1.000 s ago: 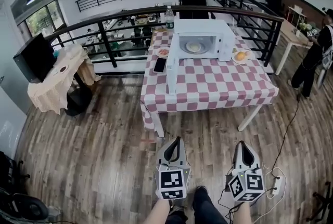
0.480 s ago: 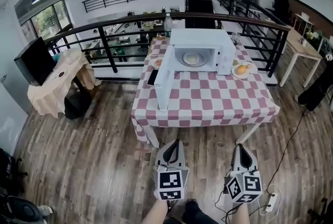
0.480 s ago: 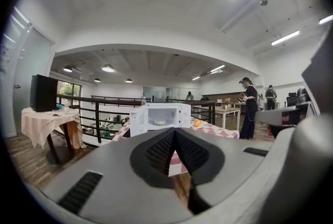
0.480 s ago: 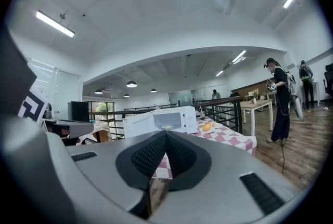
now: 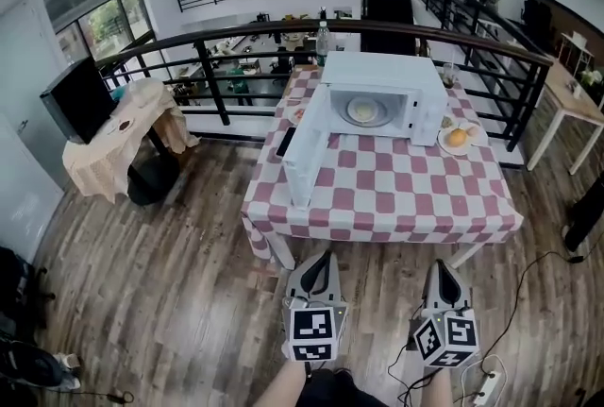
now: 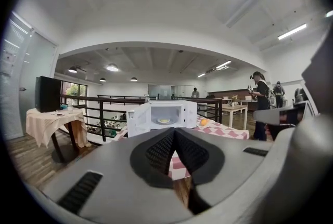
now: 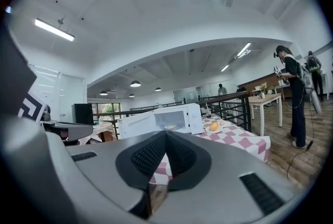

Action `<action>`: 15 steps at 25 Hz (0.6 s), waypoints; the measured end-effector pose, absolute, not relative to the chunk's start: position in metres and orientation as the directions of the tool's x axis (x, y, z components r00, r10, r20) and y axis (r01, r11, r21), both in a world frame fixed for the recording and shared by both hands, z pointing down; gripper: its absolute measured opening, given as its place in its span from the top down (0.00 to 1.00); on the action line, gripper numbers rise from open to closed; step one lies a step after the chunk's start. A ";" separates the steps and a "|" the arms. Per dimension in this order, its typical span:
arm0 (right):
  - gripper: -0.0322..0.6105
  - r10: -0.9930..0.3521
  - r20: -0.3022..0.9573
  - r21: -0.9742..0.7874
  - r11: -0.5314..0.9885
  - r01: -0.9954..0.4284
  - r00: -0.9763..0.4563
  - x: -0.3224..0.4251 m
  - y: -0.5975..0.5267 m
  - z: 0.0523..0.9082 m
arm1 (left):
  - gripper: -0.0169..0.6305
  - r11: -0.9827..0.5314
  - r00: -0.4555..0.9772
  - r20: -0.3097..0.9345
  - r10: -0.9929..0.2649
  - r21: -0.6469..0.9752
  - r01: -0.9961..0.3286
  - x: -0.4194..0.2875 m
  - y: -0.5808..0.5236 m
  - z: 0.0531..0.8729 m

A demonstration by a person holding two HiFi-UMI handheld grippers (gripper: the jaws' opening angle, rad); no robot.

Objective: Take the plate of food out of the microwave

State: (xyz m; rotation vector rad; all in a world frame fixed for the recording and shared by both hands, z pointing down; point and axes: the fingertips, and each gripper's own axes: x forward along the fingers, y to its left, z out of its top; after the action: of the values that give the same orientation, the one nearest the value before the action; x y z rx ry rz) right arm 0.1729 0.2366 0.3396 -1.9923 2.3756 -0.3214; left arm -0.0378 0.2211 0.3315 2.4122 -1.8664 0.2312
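A white microwave (image 5: 382,93) stands at the back of a red-and-white checked table (image 5: 396,193), its door (image 5: 307,148) swung open to the left. Inside it a plate of pale food (image 5: 363,110) rests on the turntable; the plate (image 6: 164,121) also shows in the left gripper view and, small, in the right gripper view (image 7: 170,126). My left gripper (image 5: 324,256) and right gripper (image 5: 441,263) hang side by side over the wooden floor, short of the table's near edge. Both are shut and hold nothing.
A second plate with an orange item (image 5: 458,139) lies right of the microwave, a dark phone (image 5: 285,142) left of it, a bottle (image 5: 324,42) behind. A black railing (image 5: 236,65) runs behind the table. A cloth-draped table with a monitor (image 5: 80,98) stands left. Cables and a power strip (image 5: 488,384) lie on the floor.
The table and microwave have drawn nearer and now sit lower and larger in the head view. Both grippers have kept their place low in that view and stay shut.
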 end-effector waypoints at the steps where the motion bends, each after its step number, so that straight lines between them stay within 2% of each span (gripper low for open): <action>1: 0.96 -0.975 0.116 -0.176 0.170 -0.970 -0.192 0.171 0.232 0.341 | 0.93 -0.246 0.238 0.175 -0.955 -0.027 -0.969 -0.038 0.218 0.333; 8: 0.96 -0.965 0.124 -0.180 0.207 -0.962 -0.230 0.164 0.206 0.346 | 0.93 -0.215 0.203 0.195 -0.960 -0.039 -0.976 -0.042 0.196 0.339; 15: 0.96 -0.973 0.128 -0.187 0.166 -0.968 -0.191 0.181 0.169 0.353 | 0.93 -0.237 0.228 0.211 -0.951 -0.020 -0.971 -0.029 0.152 0.351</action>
State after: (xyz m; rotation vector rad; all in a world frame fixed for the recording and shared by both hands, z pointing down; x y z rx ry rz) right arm 0.1812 0.1689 0.3527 -1.9839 2.3818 -0.3540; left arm -0.0285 0.1519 0.3509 2.3688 -1.8642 0.2712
